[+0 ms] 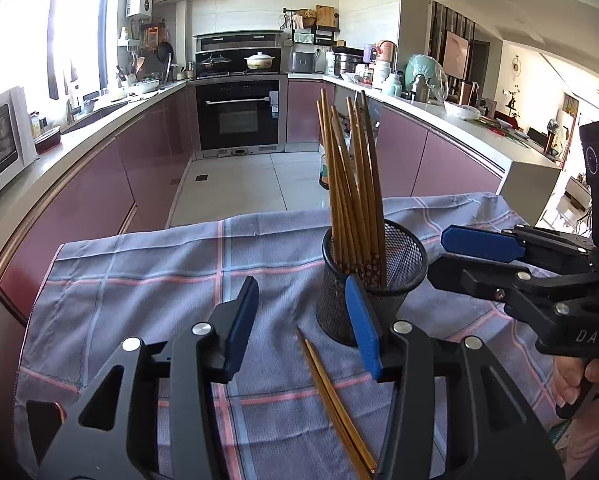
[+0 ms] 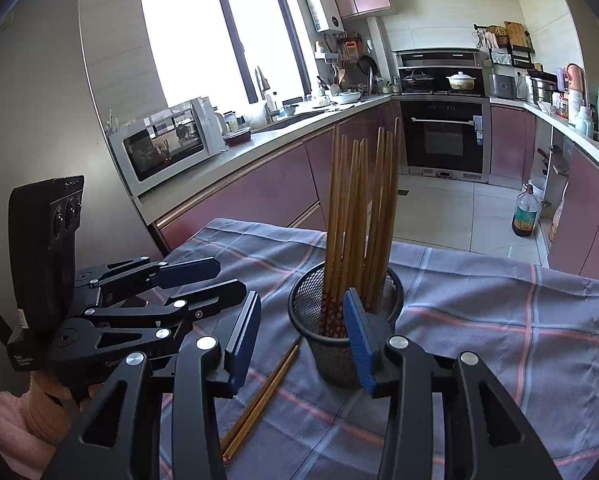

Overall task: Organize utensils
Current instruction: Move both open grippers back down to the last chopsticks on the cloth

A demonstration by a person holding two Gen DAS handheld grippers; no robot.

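Observation:
A black mesh cup (image 1: 373,280) stands on the checked cloth and holds several wooden chopsticks (image 1: 349,184) upright. It also shows in the right wrist view (image 2: 339,320) with its chopsticks (image 2: 363,220). Two loose chopsticks (image 1: 335,400) lie on the cloth in front of the cup, between my left gripper's fingers; they also show in the right wrist view (image 2: 263,392). My left gripper (image 1: 303,328) is open and empty, just short of the cup. My right gripper (image 2: 303,340) is open and empty, close to the cup from the other side.
The grey-blue checked cloth (image 1: 159,264) covers the table, whose far edge drops to the kitchen floor. A pink-fronted counter with a microwave (image 2: 163,148) runs along the left. An oven (image 1: 239,116) stands at the back. A bottle (image 2: 525,216) stands on the floor.

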